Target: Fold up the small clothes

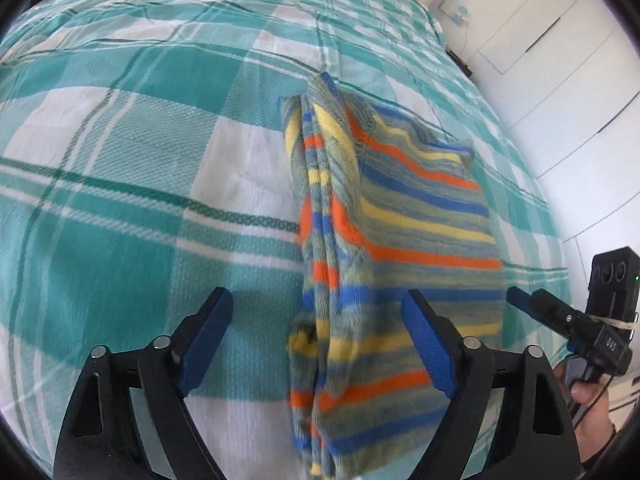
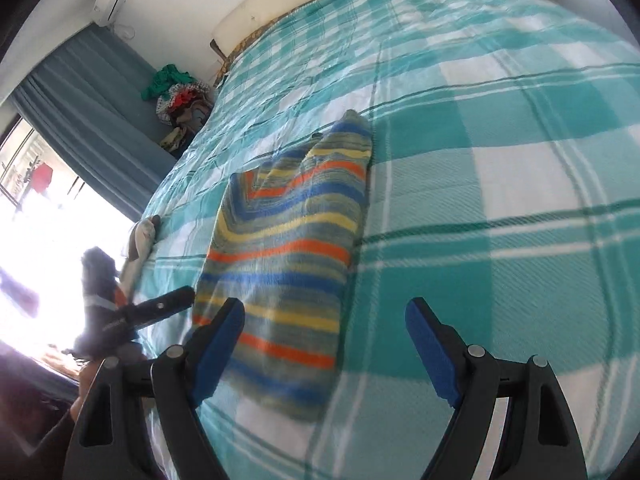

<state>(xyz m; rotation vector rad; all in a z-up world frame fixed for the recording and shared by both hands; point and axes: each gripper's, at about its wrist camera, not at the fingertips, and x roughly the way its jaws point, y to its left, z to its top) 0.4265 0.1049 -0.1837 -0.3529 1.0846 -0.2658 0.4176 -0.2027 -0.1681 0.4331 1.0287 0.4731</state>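
Note:
A small striped garment (image 1: 384, 232) in orange, blue, yellow and grey lies partly folded on the teal and white checked bedspread (image 1: 132, 184). Its left side is doubled over into a long ridge. My left gripper (image 1: 318, 312) is open and empty, hovering above the garment's near end. In the right wrist view the garment (image 2: 288, 248) lies flat, and my right gripper (image 2: 326, 322) is open and empty over its near right edge. Each view shows the other gripper at its edge: the right one (image 1: 520, 296), the left one (image 2: 180, 298).
A white wardrobe (image 1: 560, 64) stands past the bed's right side. A pile of clothes (image 2: 180, 100) sits by the blue curtain (image 2: 88, 120) at the bed's far corner. A bright window (image 2: 36, 240) lies to the left. The bedspread (image 2: 500, 200) extends wide on the right.

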